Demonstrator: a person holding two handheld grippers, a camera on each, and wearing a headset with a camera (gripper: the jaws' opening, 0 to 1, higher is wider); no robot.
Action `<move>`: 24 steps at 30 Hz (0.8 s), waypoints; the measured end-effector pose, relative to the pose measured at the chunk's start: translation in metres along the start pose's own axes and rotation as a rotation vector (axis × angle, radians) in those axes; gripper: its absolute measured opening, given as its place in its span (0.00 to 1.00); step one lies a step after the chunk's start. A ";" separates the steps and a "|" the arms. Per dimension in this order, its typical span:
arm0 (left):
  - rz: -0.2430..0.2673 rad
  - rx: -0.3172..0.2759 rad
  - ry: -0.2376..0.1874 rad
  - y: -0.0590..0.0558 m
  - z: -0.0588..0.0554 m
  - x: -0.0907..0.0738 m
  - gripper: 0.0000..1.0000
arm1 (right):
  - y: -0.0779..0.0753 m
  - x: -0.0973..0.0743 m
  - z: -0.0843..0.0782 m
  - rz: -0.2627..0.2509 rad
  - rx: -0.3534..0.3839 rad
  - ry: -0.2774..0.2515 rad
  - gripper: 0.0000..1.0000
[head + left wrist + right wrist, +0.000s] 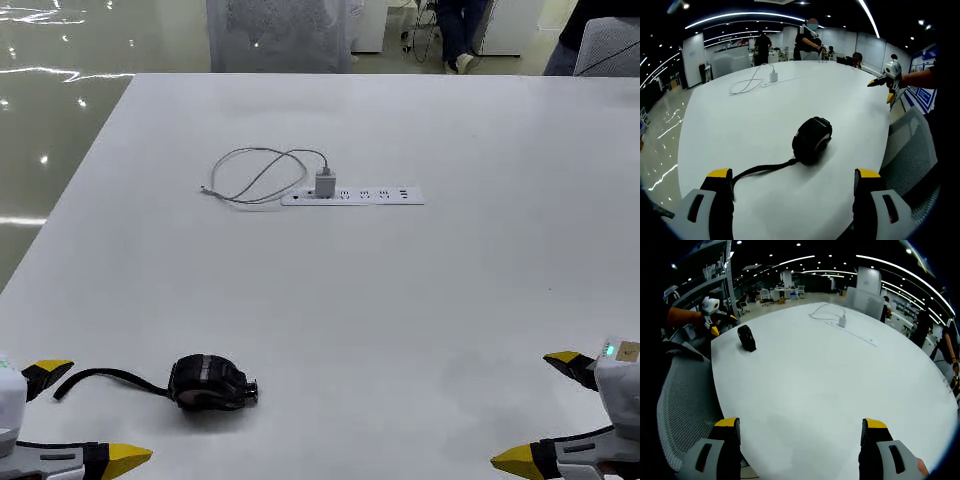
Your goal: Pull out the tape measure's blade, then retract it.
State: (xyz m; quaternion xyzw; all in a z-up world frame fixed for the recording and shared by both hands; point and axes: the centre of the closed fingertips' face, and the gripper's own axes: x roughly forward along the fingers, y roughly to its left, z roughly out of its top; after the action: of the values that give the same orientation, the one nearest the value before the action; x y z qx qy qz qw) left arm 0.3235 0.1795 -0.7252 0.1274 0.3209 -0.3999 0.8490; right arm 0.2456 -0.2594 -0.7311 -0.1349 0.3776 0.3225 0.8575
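Left gripper (85, 415), jaws apart, beside tape measure (210, 382): clamp it squarely, leaving right gripper (537, 408), likewise released, to draw blade.

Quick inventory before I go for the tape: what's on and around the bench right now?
tape measure: one, black, near-left, strap trailing left
power strip: one, white, mid-table
charger: one, white, plugged into power strip
cable: one, pale, looped left of charger
table: one, white
mesh chair: one, grey, beside table
people: several, dark clothes, beyond table
left tongs: yellow tips, open, near strap
right tongs: yellow tips, open, near-right
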 end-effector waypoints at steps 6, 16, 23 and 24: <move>0.003 -0.005 -0.001 0.000 -0.004 0.001 0.99 | 0.000 -0.003 0.002 -0.007 -0.021 -0.013 0.99; -0.003 0.023 -0.023 -0.003 0.002 0.002 0.99 | 0.002 -0.007 0.005 -0.013 -0.016 -0.033 0.99; -0.028 0.067 0.002 -0.004 0.001 0.012 0.99 | 0.009 -0.002 0.008 -0.010 -0.043 -0.029 0.99; -0.037 0.069 0.003 -0.006 0.003 0.013 0.99 | 0.006 -0.001 0.007 -0.002 -0.049 -0.027 0.99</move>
State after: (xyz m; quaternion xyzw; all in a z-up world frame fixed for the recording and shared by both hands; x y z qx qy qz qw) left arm 0.3264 0.1662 -0.7315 0.1513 0.3108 -0.4261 0.8361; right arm 0.2448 -0.2519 -0.7258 -0.1517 0.3582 0.3325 0.8592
